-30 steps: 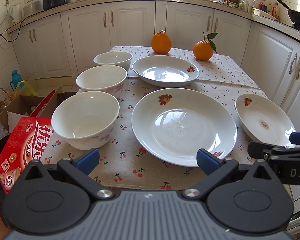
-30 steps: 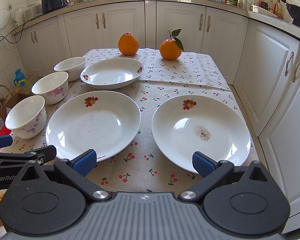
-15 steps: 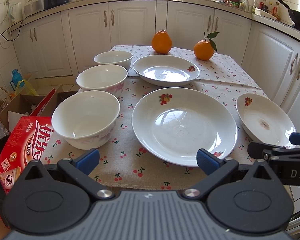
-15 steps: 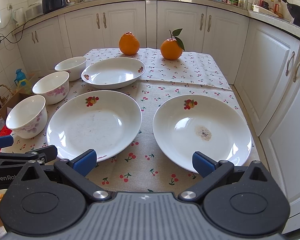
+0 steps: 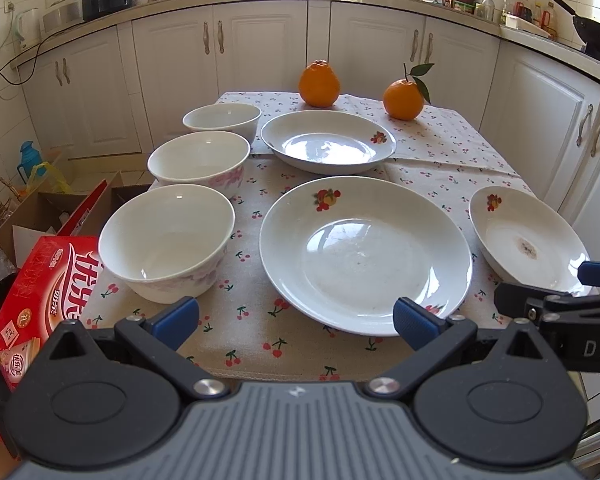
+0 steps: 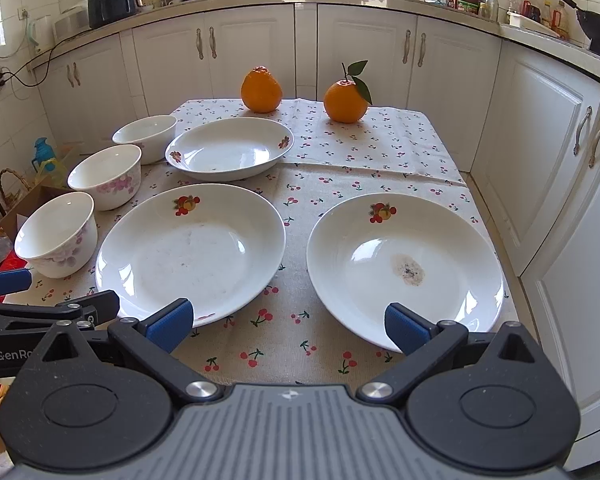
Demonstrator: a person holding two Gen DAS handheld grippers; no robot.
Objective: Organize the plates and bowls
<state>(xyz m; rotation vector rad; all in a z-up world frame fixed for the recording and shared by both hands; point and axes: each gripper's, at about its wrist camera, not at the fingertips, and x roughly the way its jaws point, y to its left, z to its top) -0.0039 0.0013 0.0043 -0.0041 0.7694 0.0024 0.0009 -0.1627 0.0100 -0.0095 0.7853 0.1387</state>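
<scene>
The surface (image 6: pixel 400 152), draped in a cream cloth printed with red cherries, carried everything and filled both views. Largest of the crockery were two wide white ceramic plates with a fruit decal: the central plate (image 5: pixel 364 252) lay at twelve o'clock from the left hand-held gripper (image 5: pixel 296 316), and the stained plate (image 6: pixel 404 268), marked by a brownish patch in its well, lay toward one o'clock from the right hand-held gripper (image 6: pixel 288 322). A smaller white oval dish (image 6: pixel 230 148) sat behind them at eleven o'clock in the right view. Three white ceramic bowls ran in a file up the left edge: the near bowl (image 5: pixel 166 240), the pink-flowered middle bowl (image 5: pixel 198 162) and the far bowl (image 5: pixel 222 120), each apart from its neighbour, probably laid out separately so they could be nested. Two oranges (image 6: pixel 260 88) stood at the far end. Both hand-held grippers hung at the near edge with jaws spread wide, holding nothing, seemingly poised to choose a first piece; no stacking was yet done.
</scene>
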